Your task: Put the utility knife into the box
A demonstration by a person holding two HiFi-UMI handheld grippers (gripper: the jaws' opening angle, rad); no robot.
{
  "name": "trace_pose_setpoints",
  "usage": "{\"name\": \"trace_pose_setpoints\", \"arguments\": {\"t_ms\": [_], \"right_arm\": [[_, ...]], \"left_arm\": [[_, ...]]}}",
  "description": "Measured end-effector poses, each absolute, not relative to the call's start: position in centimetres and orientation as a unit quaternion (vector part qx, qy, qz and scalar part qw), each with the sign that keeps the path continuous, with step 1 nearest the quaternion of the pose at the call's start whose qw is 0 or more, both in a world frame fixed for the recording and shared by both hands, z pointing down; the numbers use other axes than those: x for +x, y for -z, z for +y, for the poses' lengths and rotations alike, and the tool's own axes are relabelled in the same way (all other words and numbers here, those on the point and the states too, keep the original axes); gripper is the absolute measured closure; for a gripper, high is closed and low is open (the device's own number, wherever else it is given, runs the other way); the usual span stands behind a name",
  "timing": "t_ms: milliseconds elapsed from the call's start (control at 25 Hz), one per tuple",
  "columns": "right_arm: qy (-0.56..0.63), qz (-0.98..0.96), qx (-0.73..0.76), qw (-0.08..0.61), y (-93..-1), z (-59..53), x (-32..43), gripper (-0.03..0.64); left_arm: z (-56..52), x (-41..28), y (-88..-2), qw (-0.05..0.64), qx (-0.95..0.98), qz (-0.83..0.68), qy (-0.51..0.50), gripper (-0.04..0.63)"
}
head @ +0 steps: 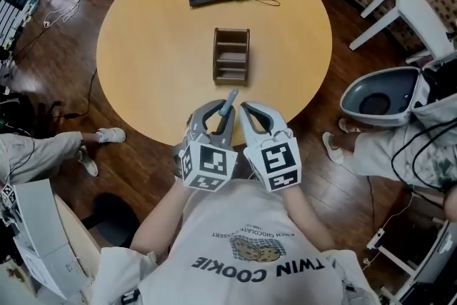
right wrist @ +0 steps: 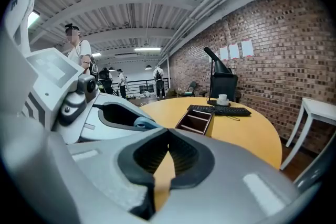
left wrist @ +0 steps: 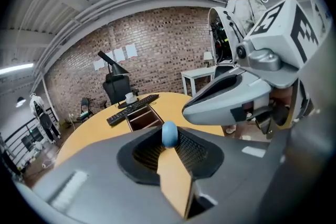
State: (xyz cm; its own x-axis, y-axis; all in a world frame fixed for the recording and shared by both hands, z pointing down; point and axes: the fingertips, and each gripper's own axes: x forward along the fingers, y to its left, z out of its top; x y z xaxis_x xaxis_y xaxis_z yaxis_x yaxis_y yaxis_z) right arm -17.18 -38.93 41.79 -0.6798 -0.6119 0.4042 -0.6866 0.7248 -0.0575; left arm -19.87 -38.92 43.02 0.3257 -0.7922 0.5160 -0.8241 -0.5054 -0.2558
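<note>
**A:** Which step is this?

**B:** The carry, I'd judge. The left gripper [head: 216, 121] is clamped on the utility knife [head: 228, 104], with its jaws at a middling gap and the body pinched between them. It is at the lower centre of the head view, about over the near edge of the counter [head: 150, 39].

**A:** And the box?

**B:** The box [head: 230, 56] stands mid-frame, straight up the picture from the knife and clearly apart from it. Its open top shows dividers, and I see nothing in it.

**A:** What about the other gripper?

**B:** The right gripper [head: 255, 118] is just beside the left one, jaws brought together with nothing between them.

**A:** How does the knife lie?

**B:** Its long axis runs up the frame, leaning slightly right. The free end pokes past the jaw tips toward the box. The left gripper view shows only a rounded blue end. I cannot tell which end carries the blade.

**A:** What does the next move call for?

**B:** Probably a reach up the frame until the knife is over a compartment. The dividers run across the picture, so it may need turning or tipping in end-first. Then the jaws would open.
</note>
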Motion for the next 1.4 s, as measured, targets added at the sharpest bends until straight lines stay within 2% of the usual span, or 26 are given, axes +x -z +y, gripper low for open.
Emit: {"name": "trace_pose_setpoints", "arguments": {"t_ms": [760, 1400], "right_arm": [[-0.105, -0.884, 0.407, 0.203, -43.3, -42.1, -17.7, 0.615], [-0.111, -0.865, 0.439, 0.218, -44.2, -43.6, -16.7, 0.615]], "left_arm": [[-44.1, -20.4, -46.9, -0.113, 0.817, -0.336, -0.455, 0.522], [-46.9, -20.7, -51.1, -0.159, 0.796, -0.274, -0.516, 0.522]]}}
